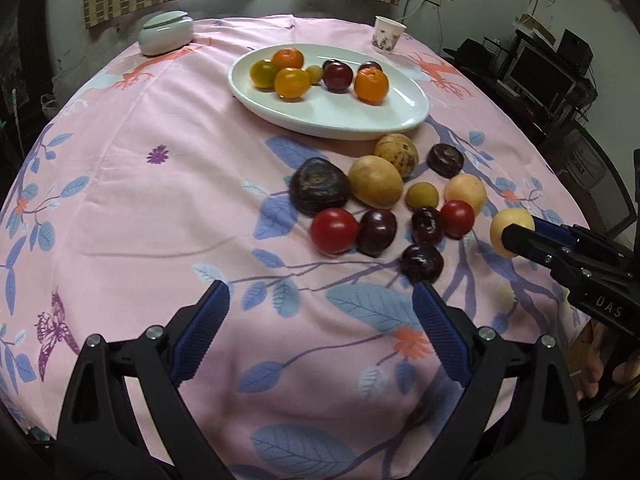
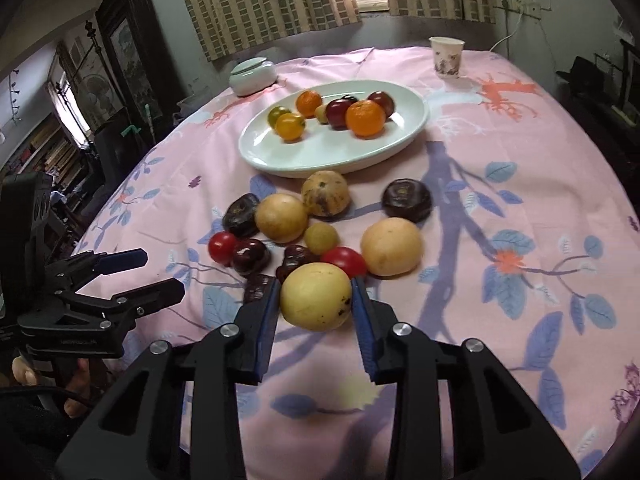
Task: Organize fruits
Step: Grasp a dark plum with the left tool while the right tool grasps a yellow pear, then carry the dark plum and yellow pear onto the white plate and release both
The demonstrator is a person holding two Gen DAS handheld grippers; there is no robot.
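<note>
Right gripper (image 2: 315, 300): blue pads pressed on both sides of a pale yellow fruit (image 2: 316, 296), jaws narrowed to its width, fruit clamped at the near edge of the loose pile (image 2: 320, 224). Left gripper (image 1: 322, 316): jaws wide, nothing between them, hovering over bare pink cloth (image 1: 160, 220) at the pile's 6 o'clock. White plate (image 2: 408, 136) sits at 12 o'clock from the pile, carrying oranges, dark plums and small yellow-green fruit. Paper cup (image 2: 447, 57) at the plate's 1 o'clock, lidded jar (image 2: 253, 76) at its 10 o'clock.
</note>
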